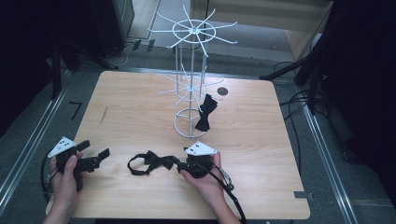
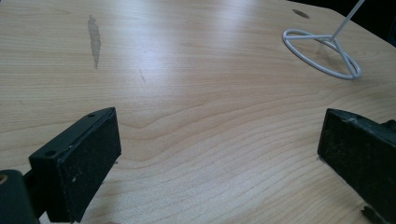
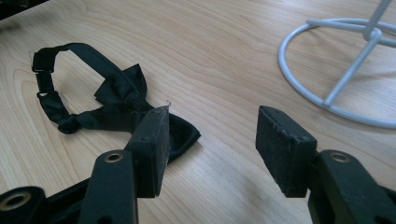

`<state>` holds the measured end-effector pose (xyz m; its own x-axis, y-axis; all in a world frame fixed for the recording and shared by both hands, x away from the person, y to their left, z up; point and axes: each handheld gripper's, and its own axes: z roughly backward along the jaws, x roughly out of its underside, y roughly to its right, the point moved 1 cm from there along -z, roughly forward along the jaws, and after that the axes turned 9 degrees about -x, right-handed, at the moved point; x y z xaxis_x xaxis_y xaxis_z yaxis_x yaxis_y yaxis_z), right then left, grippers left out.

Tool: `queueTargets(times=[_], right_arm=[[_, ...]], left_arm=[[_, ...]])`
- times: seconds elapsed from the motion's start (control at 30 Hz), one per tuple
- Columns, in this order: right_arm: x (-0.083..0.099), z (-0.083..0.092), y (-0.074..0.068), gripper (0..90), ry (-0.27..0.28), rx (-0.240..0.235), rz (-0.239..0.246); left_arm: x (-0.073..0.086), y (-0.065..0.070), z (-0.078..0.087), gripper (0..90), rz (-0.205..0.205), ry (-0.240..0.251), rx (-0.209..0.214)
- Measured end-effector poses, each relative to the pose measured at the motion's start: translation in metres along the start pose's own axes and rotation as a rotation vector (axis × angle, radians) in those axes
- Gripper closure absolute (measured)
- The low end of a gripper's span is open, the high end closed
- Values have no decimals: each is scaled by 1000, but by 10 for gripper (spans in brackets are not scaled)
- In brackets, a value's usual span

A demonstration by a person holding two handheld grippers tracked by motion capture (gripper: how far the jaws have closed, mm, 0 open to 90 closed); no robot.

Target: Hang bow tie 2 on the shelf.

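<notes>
A black bow tie (image 1: 150, 162) with its neck strap looped lies flat on the wooden table (image 1: 130, 107) near the front edge. My right gripper (image 1: 181, 164) rests just to its right, held by a hand. In the right gripper view its jaws stand open (image 3: 212, 140) with bare wood between the pads, and the bow tie (image 3: 112, 102) lies partly behind the left jaw. A second black bow tie (image 1: 206, 112) hangs from the white wire rack (image 1: 191, 84). My left gripper (image 1: 95, 150) sits at the front left, open (image 2: 219, 154) over bare wood.
The rack's round base ring (image 1: 189, 123) stands on the table's middle, seen also as the ring (image 3: 327, 60) and the ring (image 2: 322, 51). A small dark hole (image 1: 222, 91) marks the far side of the table. Dark stands and cables surround the table.
</notes>
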<state>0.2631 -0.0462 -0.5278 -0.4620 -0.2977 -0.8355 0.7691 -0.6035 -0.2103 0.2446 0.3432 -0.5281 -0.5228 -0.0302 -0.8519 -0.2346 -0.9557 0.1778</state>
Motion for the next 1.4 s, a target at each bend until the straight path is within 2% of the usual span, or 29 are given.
queueTargets(times=[0.5, 1.13, 1.4], right_arm=[[-12, -17, -9, 456, -20, -36, 23], [-8, -35, -23, 451, -34, -71, 57], [-5, -44, -29, 451, -66, -89, 82]], left_arm=[[0, 0, 0, 0, 4, 2, 3], [0, 0, 0, 0, 3, 0, 4], [0, 0, 0, 0, 3, 0, 3]])
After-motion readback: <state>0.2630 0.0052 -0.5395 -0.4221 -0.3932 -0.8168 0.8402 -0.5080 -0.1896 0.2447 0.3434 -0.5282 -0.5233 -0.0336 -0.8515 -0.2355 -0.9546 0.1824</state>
